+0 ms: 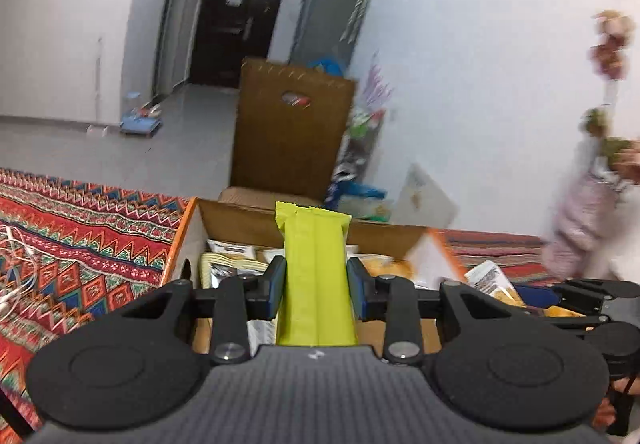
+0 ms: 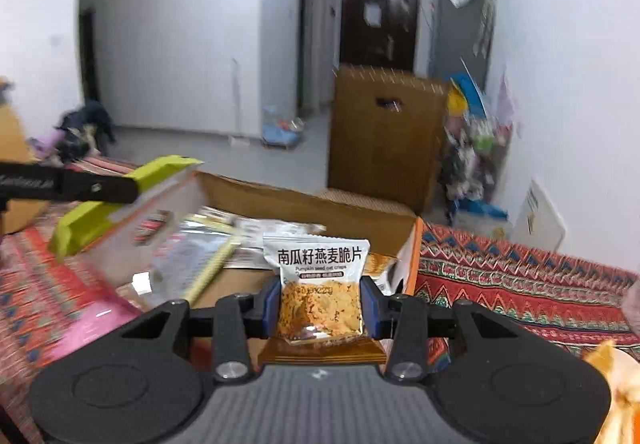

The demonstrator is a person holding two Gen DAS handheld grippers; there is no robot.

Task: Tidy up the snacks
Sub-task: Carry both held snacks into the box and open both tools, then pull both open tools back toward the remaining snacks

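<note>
Left gripper (image 1: 316, 286): closed on green snack bar (image 1: 314, 276), lower centre, above the box.
Right gripper (image 2: 320, 304): clamped on oat crisp packet (image 2: 320, 284), lower centre.
Cardboard box (image 2: 304, 203): open top, packets inside; rim mid-frame.
Patterned cloth (image 2: 520, 284): open stretch at right.
</note>
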